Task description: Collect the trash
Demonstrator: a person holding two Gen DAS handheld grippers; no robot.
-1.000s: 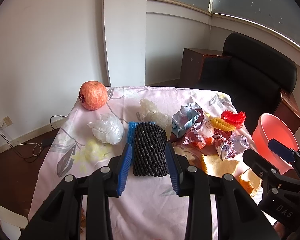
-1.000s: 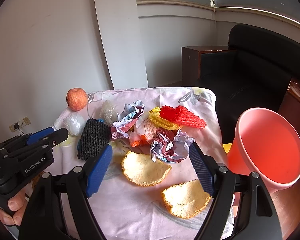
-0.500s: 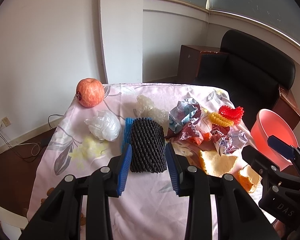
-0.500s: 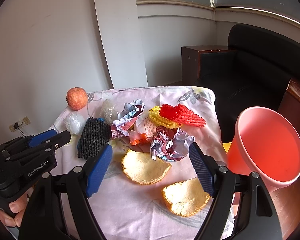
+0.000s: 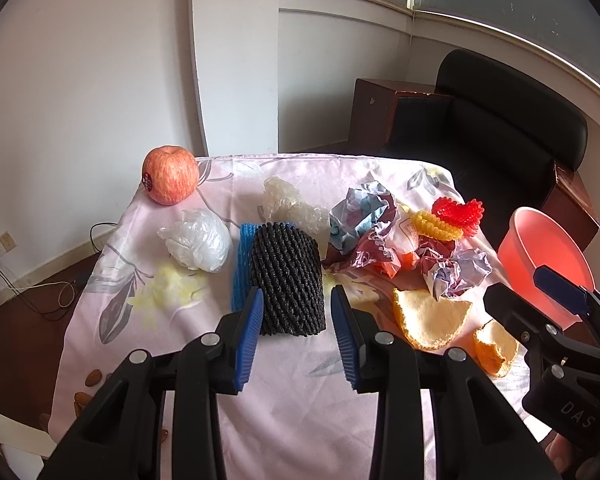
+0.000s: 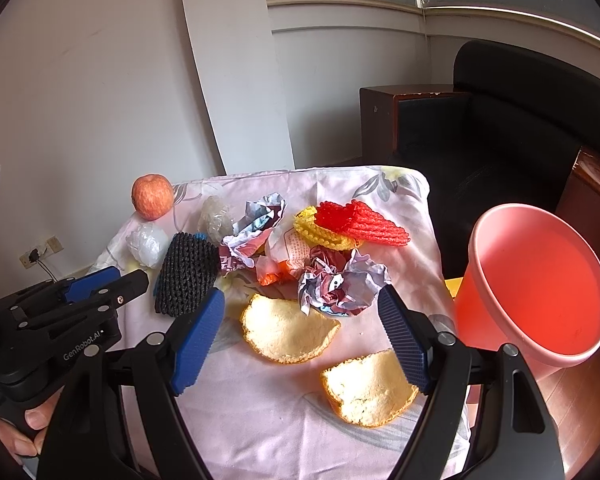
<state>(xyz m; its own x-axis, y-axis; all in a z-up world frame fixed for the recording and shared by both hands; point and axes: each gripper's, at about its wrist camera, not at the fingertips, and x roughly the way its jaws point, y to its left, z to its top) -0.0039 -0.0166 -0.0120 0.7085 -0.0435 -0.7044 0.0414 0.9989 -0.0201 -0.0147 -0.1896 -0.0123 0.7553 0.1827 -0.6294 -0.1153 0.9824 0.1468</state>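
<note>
Trash lies on a table under a pink flowered cloth (image 5: 292, 400). A black foam net (image 5: 288, 280) rests on a blue net (image 5: 241, 264). My left gripper (image 5: 298, 312) hovers open just short of it, its blue pads flanking the net's near end without touching; from the right wrist view the left gripper (image 6: 128, 280) stands clear of the net (image 6: 186, 276). My right gripper (image 6: 300, 300) is wide open over two orange peels (image 6: 288, 332) (image 6: 364, 392) and a crumpled wrapper (image 6: 340, 284). A red net (image 6: 360, 224) and a yellow net (image 6: 320, 232) lie behind. A pink bin (image 6: 540, 280) stands at the right.
An apple (image 5: 170, 180), a white plastic ball (image 5: 198, 246), clear plastic (image 5: 288, 204) and another crumpled wrapper (image 5: 360, 216) sit farther back. A black armchair (image 5: 500, 120) and a wooden side table (image 5: 376, 112) stand behind the table. Cables (image 5: 40, 284) trail on the floor at left.
My left gripper has drawn back a little, so the black net now lies farther ahead of its pads. The right gripper has kept still.
</note>
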